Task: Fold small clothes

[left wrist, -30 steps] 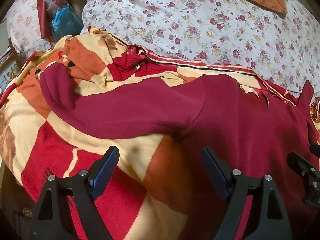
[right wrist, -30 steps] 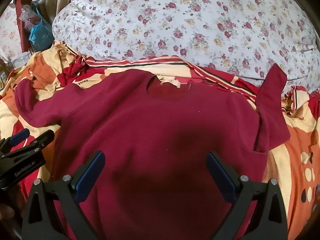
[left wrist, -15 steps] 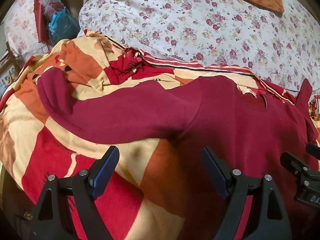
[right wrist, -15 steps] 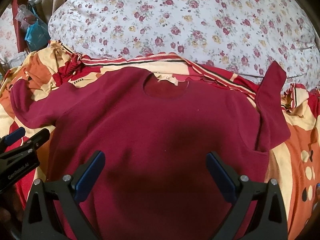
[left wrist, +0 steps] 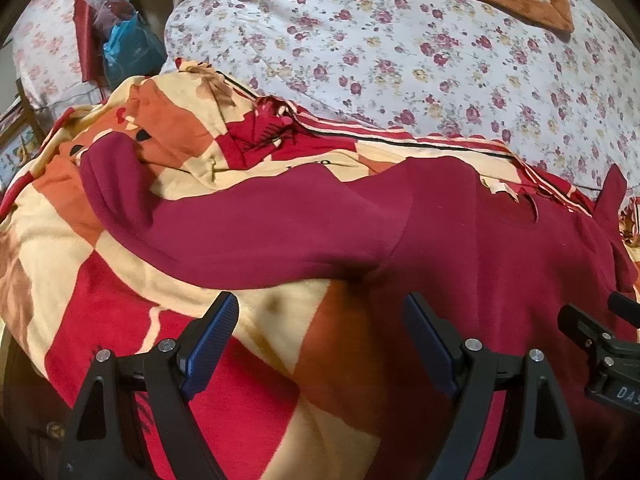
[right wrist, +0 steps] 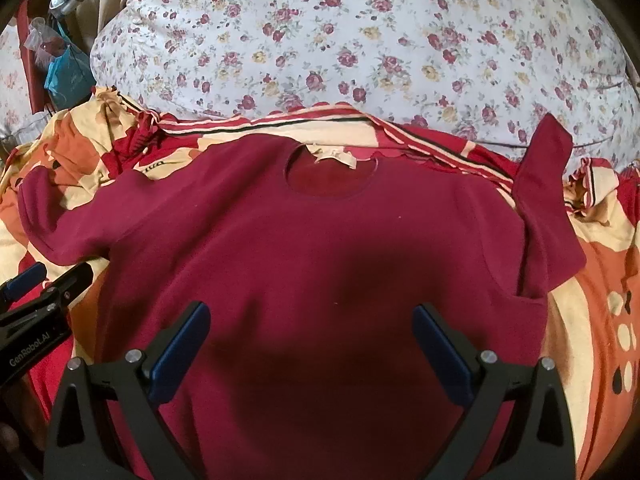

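Both the left gripper (left wrist: 320, 344) and the right gripper (right wrist: 310, 344) hover spread wide, holding nothing, above the maroon shirt (right wrist: 304, 256) lying flat on the blanket (left wrist: 120, 304); its hem is cut off.

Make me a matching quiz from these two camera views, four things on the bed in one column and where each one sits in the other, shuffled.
Things
1. maroon shirt
2. floral quilt
3. blue plastic bag
4. right gripper

Places
A. far left, beside the bed
B. spread flat on the patterned blanket, neckline away from the cameras
C. open, above the shirt's lower body
D. beyond the blanket's striped edge

Pairs: 1-B, 2-D, 3-A, 4-C
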Demonstrator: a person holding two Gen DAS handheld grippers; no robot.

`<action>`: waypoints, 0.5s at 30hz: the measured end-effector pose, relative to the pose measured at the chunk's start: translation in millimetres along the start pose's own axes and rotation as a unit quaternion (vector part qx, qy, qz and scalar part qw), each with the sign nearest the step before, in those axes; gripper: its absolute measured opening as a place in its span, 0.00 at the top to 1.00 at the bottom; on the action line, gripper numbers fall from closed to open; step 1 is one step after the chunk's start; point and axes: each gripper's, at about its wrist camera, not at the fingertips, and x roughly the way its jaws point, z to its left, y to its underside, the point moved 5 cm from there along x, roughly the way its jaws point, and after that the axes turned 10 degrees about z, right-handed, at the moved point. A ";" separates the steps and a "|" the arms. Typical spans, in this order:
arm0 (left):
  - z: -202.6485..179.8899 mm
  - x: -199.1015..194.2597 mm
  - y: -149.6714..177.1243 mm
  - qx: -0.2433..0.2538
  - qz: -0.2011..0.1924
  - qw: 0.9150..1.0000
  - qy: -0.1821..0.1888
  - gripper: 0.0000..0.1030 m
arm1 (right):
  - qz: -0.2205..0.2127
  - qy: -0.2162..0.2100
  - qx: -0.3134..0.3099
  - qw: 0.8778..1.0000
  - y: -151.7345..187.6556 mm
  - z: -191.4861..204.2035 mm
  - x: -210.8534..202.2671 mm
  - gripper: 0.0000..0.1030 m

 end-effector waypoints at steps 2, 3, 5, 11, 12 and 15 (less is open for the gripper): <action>3.1 0.2 -0.7 -0.003 0.000 1.000 -0.001 0.35 | 0.000 0.000 0.000 1.000 -0.7 1.5 -0.1 0.01; 5.0 0.3 -1.1 -0.005 0.000 1.000 -0.002 0.35 | 0.000 0.000 -0.001 1.000 -1.2 2.7 -0.1 0.01; 9.2 0.9 -1.6 -0.008 0.001 1.000 -0.005 0.35 | 0.000 -0.001 -0.004 1.000 -2.2 5.6 -0.1 0.01; 25.8 0.4 -6.6 -0.019 -0.001 1.000 -0.022 0.35 | 0.001 -0.004 -0.015 1.000 -3.8 15.5 1.2 0.01; 29.7 0.5 -8.3 -0.022 -0.001 0.999 -0.024 0.35 | 0.001 -0.004 -0.016 1.000 -3.9 16.4 1.2 0.01; 41.0 1.2 -13.5 -0.033 0.001 0.999 -0.031 0.35 | 0.002 -0.007 -0.019 1.000 -4.0 19.0 1.2 0.01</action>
